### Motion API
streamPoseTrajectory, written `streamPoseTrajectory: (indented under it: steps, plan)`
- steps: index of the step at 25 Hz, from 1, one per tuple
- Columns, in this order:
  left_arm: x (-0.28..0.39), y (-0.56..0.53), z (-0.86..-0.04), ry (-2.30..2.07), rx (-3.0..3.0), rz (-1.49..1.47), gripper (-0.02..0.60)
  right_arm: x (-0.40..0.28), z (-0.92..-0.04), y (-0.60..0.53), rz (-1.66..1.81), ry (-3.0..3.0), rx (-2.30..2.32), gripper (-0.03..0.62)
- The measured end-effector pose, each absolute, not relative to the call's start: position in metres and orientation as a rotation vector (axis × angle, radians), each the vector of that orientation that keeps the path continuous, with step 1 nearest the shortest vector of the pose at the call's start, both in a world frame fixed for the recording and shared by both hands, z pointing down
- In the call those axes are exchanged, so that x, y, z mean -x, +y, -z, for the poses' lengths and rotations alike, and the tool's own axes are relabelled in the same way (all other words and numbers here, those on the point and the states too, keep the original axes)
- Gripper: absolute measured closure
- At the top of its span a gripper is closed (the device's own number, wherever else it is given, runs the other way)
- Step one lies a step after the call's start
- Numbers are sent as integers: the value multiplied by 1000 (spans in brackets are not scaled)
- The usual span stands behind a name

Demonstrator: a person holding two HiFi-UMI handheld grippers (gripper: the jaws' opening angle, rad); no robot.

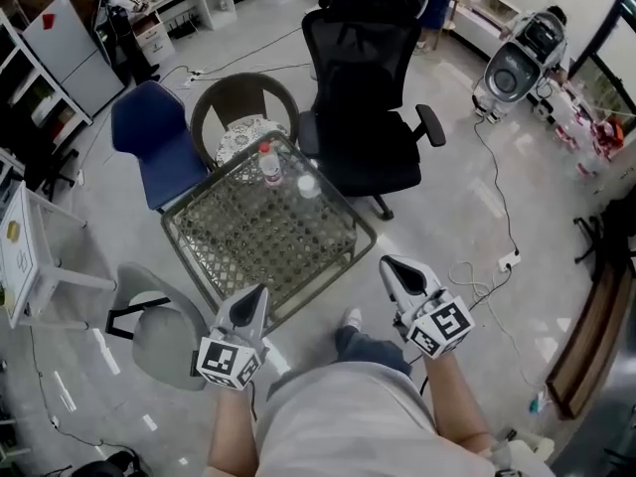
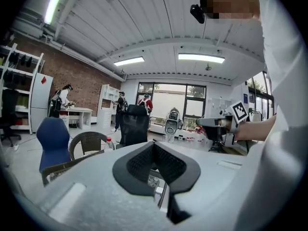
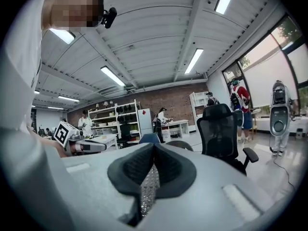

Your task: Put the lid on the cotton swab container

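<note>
On the glass-topped wicker table (image 1: 204, 235) stand a clear bottle with a red cap (image 1: 268, 164) and, beside it, a small clear cotton swab container (image 1: 308, 186); I cannot make out a lid. Both grippers hover short of the table's near edge, pointing toward it. My left gripper (image 1: 260, 292) is shut with nothing in it, off the table's near corner. My right gripper (image 1: 388, 264) is also shut and empty, to the right of the table. In the left gripper view the pads (image 2: 139, 162) meet, and the bottle (image 2: 109, 143) shows far ahead. The right gripper view shows its pads (image 3: 166, 170) pressed together.
A black office chair (image 1: 363, 117), a round wicker chair (image 1: 243, 102) and a blue chair (image 1: 149, 137) ring the table's far side. A grey seat (image 1: 159, 328) stands at its near left. Cables and a power strip (image 1: 509, 260) lie on the floor at right. A white robot (image 1: 517, 63) stands far right.
</note>
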State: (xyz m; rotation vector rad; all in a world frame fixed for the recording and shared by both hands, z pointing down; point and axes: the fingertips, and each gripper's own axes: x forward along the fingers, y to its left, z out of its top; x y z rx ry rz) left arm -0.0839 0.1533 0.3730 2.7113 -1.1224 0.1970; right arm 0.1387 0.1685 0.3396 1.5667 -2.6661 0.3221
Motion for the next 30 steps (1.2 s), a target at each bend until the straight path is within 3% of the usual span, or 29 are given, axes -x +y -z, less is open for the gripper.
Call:
streamPoseTrajectory:
  steps: [14,30]
  plan:
    - [10,88,-382,-1274,-2617,-304,575,-202,-365,91,-366,-2750,-1338,590]
    - [8,27,-424,-1245,-2521,-334,576,-161,-418,24,-405,-2683,-1121,589]
